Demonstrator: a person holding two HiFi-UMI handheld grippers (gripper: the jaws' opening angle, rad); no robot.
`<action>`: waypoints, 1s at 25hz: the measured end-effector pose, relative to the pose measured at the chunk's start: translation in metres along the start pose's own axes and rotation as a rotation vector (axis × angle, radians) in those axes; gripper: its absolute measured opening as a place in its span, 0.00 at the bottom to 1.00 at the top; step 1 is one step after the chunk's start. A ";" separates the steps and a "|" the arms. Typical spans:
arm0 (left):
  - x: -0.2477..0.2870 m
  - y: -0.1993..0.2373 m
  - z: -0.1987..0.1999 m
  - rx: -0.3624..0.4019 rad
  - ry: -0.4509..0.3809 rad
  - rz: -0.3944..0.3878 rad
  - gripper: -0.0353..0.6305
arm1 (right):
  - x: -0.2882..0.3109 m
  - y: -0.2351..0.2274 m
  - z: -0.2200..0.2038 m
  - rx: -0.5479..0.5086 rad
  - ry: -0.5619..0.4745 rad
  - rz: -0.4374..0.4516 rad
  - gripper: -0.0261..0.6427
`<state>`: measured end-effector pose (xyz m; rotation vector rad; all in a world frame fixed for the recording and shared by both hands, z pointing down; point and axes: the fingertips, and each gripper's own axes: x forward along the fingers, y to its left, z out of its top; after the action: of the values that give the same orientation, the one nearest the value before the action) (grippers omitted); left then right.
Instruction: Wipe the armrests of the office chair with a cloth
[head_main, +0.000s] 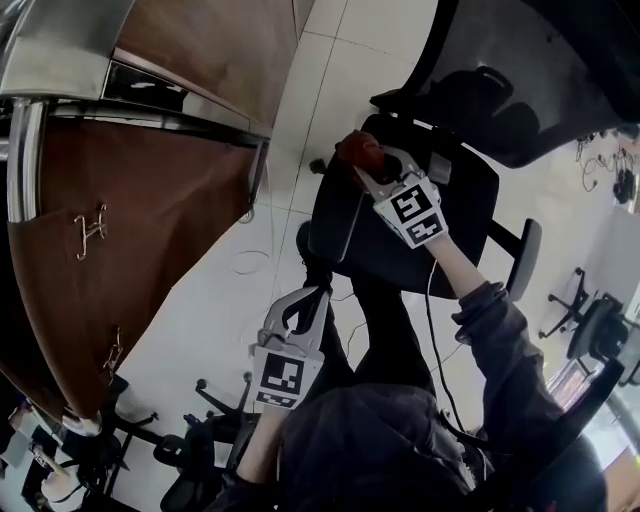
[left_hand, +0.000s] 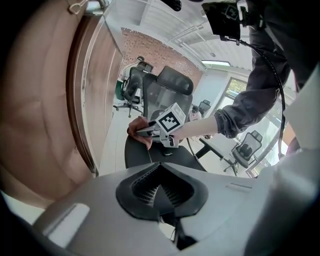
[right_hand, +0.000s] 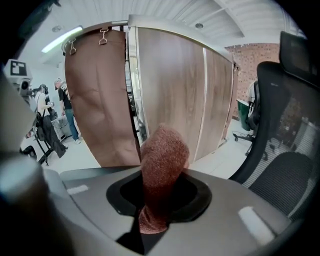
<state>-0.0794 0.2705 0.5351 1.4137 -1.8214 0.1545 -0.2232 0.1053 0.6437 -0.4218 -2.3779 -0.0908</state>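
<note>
Over the chair (head_main: 455, 215): a reddish cloth (head_main: 360, 150), bunched and sticking up past the jaws that pinch it.
Right gripper (head_main: 372, 172): clamped tight on the cloth, held above the seat's edge.
Left gripper (head_main: 303, 305): jaws together, nothing between them, lower down beside the person's legs (head_main: 385, 335).
Armrest (head_main: 527, 255): on the chair's other side, well apart from the cloth.
Backdrop: brown curtain (head_main: 150, 250) and wooden panel (head_main: 220, 50).

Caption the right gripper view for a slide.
Right gripper shut on a reddish-brown cloth, wood panels ahead, office chair alongside.
</note>
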 end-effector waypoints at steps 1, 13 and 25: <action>-0.001 0.001 -0.001 0.003 0.001 0.000 0.08 | -0.002 0.005 0.000 0.006 -0.003 0.001 0.17; -0.017 -0.008 -0.014 0.025 -0.006 -0.013 0.08 | -0.044 0.132 -0.019 -0.006 -0.004 0.150 0.17; -0.034 -0.004 -0.027 0.016 -0.011 0.002 0.08 | -0.054 0.183 -0.023 -0.048 0.008 0.240 0.17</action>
<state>-0.0606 0.3095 0.5298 1.4264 -1.8339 0.1633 -0.1116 0.2593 0.6153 -0.7249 -2.3020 -0.0391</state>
